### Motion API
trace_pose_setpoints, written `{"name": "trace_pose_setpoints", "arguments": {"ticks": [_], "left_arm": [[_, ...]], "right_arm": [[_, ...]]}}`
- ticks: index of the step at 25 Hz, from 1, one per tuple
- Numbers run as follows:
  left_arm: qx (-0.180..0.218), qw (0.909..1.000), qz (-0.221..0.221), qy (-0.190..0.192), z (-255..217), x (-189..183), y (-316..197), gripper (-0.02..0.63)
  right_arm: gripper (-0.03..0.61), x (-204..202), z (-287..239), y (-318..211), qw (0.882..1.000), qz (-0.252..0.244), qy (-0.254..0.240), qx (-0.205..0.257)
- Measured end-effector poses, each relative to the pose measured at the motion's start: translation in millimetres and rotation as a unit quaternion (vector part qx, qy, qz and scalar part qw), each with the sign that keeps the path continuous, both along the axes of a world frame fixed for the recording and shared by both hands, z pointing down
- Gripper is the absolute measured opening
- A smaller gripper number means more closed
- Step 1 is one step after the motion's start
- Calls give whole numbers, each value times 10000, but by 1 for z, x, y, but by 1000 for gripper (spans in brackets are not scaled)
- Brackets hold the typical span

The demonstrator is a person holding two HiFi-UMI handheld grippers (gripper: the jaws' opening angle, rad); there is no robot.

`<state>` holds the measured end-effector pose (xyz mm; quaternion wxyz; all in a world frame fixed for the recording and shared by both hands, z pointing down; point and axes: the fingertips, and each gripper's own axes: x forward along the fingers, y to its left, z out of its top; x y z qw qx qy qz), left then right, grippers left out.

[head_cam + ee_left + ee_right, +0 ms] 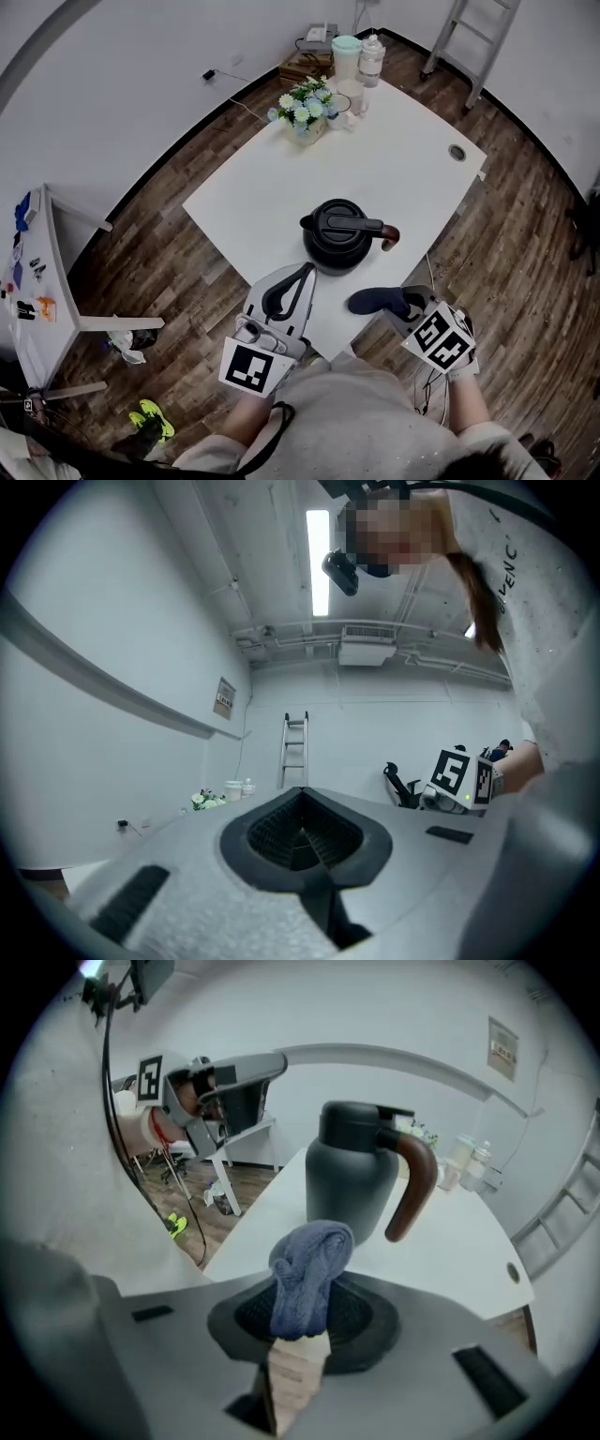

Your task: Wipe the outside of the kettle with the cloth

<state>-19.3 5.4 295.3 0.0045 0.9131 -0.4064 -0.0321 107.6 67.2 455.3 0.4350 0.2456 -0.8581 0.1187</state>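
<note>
Here we are at the white table, and the black kettle stands upright a little way in from the near corner, close to the person, lid on, its brown-tipped handle sticking out toward the right-hand edge. The right gripper hangs over the near edge just beside the kettle, its jaws clamped on a bunched dark blue cloth. The wad pokes up and forward out of the jaws, pointed at the kettle's side. From above there is a sliver of table between cloth and kettle, so near but not touching. Over on the other side, the left gripper is held at the near corner, tilted nose-up. Its jaws are pressed together with nothing between them, and its own view looks off toward the far wall and a ladder rather than at the kettle. Up at the far corner of the table sit a small bunch of flowers and a couple of pale containers, well apart from the action.
</note>
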Motion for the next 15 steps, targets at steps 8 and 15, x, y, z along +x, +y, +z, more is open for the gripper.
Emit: {"name": "trace_pose_setpoints", "arguments": {"ticks": [8,15], "left_arm": [[-44,9995,-127,295,22,-24,13,8],[-234,9995,-69,223,41,-10,23,8]], "right_arm": [[74,-48,-59,4,9740,1014,-1967,476],[73,-52,-56,16,9754,1270,-1646,736]]}}
